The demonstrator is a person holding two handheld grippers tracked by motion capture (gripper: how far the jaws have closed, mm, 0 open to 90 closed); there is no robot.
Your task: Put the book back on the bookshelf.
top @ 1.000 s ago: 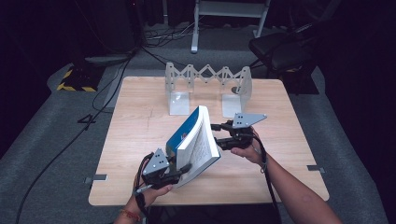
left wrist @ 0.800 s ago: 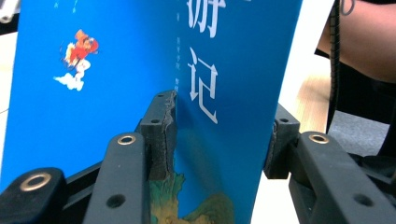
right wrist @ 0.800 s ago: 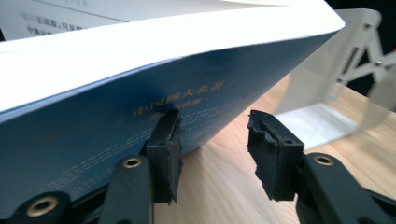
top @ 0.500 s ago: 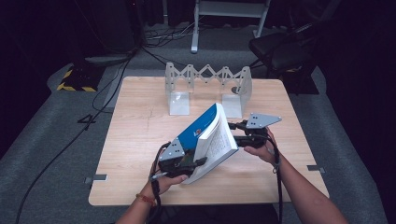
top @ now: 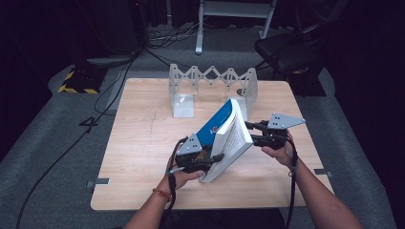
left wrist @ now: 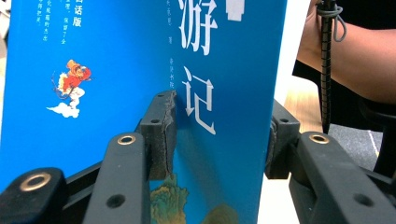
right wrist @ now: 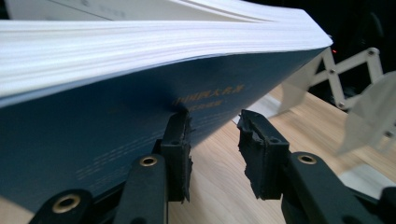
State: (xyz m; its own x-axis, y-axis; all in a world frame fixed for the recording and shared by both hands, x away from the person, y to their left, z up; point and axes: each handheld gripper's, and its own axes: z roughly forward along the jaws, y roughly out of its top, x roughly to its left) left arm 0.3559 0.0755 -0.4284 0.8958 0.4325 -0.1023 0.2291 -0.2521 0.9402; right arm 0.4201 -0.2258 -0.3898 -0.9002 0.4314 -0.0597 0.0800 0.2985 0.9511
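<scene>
A thick book with a blue cover [top: 220,125] is held tilted above the wooden table [top: 138,143], its white page edges facing right. My left gripper [top: 200,156] is shut across its lower end; in the left gripper view the pads [left wrist: 159,135] press both sides of the blue spine [left wrist: 224,84]. My right gripper [top: 254,133] is at the book's right side. Its jaws stand open in the right gripper view, and the left fingertip [right wrist: 180,126] touches the dark blue back cover [right wrist: 116,135] from below.
A white accordion book rack [top: 210,75] with two end plates stands at the back of the table, also seen as the rack [right wrist: 345,70] beyond the book. A dark chair [top: 286,52] and cables lie on the floor behind.
The book and both grippers have shifted to the right across the table. The left hand has come up closer under the book.
</scene>
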